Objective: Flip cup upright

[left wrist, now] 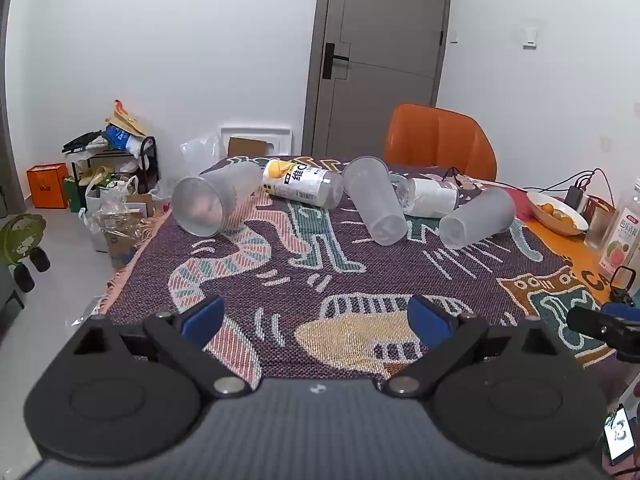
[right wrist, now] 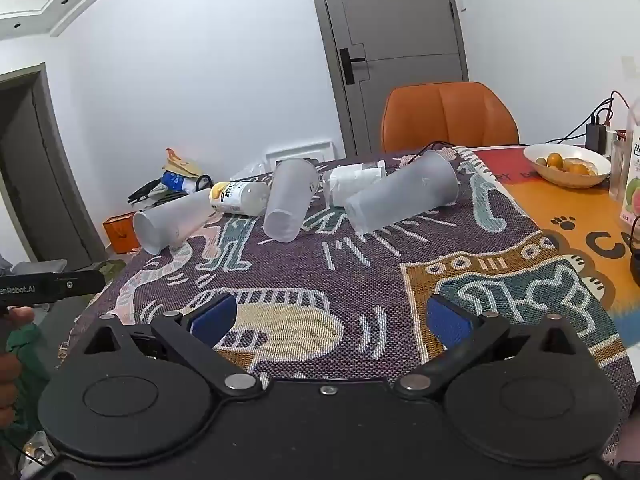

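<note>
Three frosted plastic cups lie on their sides at the far part of the patterned cloth: a left cup [left wrist: 212,202] [right wrist: 170,220], a middle cup [left wrist: 376,204] [right wrist: 290,200] and a right cup [left wrist: 478,218] [right wrist: 402,196]. My left gripper [left wrist: 316,322] is open and empty, low over the near cloth, well short of the cups. My right gripper [right wrist: 330,320] is open and empty, also over the near cloth, to the right of the left one.
Two plastic bottles lie among the cups: a yellow-labelled one [left wrist: 302,182] [right wrist: 240,198] and a white-labelled one [left wrist: 430,196] [right wrist: 356,180]. A fruit bowl [right wrist: 568,164], juice carton [left wrist: 620,240], charger cables and an orange chair [left wrist: 440,140] stand at the right and back. Clutter covers the floor at the left.
</note>
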Demonstrator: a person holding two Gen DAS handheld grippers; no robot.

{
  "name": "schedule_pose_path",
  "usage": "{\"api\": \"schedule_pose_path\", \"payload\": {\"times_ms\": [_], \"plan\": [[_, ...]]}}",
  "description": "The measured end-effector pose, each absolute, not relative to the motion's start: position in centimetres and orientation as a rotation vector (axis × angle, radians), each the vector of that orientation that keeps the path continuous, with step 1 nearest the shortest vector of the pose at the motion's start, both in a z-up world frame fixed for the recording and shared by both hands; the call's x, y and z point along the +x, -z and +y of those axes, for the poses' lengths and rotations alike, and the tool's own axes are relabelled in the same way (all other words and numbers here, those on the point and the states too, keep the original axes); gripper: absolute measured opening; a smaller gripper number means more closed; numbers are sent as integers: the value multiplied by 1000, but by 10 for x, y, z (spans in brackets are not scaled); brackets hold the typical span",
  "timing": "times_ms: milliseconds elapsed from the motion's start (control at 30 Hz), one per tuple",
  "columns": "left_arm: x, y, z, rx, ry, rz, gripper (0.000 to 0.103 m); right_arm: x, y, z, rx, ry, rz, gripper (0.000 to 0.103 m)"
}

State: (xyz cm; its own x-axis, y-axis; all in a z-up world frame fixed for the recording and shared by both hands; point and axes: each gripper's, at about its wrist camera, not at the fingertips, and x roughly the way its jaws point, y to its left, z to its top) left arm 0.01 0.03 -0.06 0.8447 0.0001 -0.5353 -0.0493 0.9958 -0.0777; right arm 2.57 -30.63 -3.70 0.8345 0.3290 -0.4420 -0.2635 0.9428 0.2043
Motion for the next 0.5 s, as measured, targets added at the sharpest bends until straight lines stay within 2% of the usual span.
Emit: {"api": "schedule_pose_path", "payload": {"times_ms": [500], "plan": [[-12,0,12,-118,-44,544,97,21,36,-298,128,-331,507,103]]}}
